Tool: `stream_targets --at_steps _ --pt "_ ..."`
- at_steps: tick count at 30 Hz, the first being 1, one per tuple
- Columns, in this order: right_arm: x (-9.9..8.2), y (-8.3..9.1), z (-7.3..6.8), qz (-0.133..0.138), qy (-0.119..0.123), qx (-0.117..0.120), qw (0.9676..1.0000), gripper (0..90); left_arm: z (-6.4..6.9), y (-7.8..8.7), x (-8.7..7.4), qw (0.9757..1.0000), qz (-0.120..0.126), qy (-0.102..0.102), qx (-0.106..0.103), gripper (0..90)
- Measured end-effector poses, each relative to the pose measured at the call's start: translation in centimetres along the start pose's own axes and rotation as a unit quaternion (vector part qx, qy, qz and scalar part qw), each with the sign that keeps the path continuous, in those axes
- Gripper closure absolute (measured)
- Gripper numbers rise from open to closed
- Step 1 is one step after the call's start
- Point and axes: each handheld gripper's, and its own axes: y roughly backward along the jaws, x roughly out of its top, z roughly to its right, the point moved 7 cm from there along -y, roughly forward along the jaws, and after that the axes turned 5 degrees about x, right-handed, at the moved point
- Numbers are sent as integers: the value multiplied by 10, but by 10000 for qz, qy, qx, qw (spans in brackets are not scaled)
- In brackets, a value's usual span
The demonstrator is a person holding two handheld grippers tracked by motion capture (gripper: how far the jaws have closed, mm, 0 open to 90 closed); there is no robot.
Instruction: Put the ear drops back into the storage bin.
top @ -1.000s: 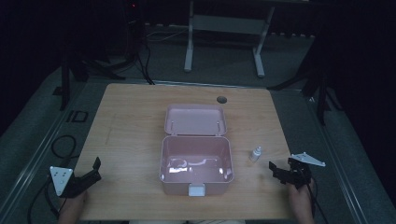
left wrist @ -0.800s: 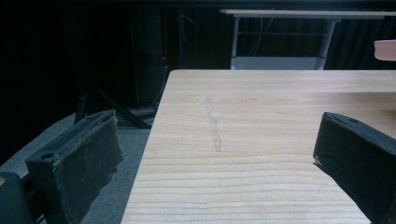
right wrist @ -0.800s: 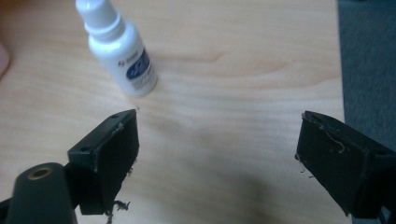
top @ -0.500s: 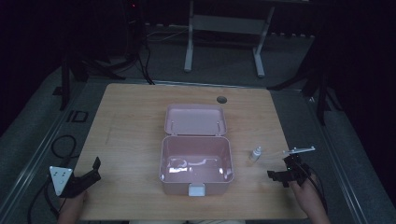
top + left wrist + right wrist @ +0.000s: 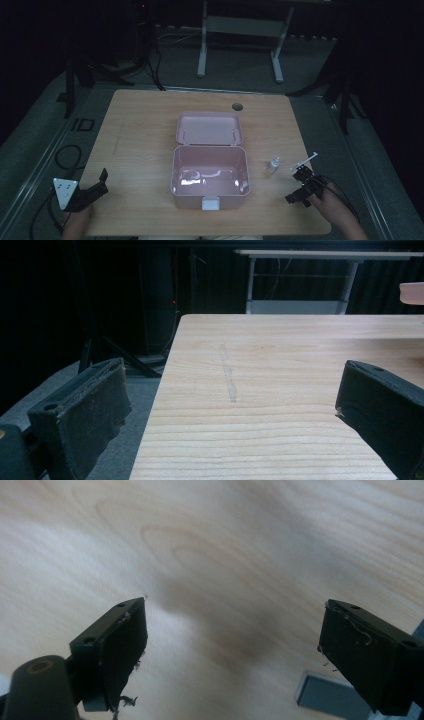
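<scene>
One open pink box (image 5: 210,172), one small bottle (image 5: 273,165), and two claws, left (image 5: 95,189) and right (image 5: 299,187), both spread apart.

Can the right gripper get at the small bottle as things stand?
Probably yes. The right gripper has its jaws open and empty, the small bottle stands apart beside the pink box, and bare table lies between.

The wooden table (image 5: 140,150) sat on grey floor (image 5: 45,145) in a pretty dark room, with a white-legged table frame (image 5: 240,45) at the far side, dark stands (image 5: 75,75) off to the far left, and a black cable loop (image 5: 67,155) on the near-left floor.
</scene>
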Motion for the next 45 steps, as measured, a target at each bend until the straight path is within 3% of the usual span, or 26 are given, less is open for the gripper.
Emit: stream_targets --at_steps 2,5,10,22,27,45 --pt "0 0 -1 -97 53 -32 9999 118 0 0 0 10000 -3 -8 -1 10" --pt "-3 0 -3 -531 196 -75 9984 119 0 0 0 10000 -9 -3 3 10" --pt "-5 2 -6 -971 245 32 9950 122 0 0 0 10000 -23 -15 -10 10" --pt "13 2 0 -801 200 264 9962 118 0 0 -1 10000 -36 -26 -10 10" --pt "29 2 5 -710 222 359 9966 115 0 0 -1 10000 -35 -18 -11 10" --pt "85 -4 13 -702 73 215 9973 148 1 -1 -1 10000 -36 -57 -43 10"
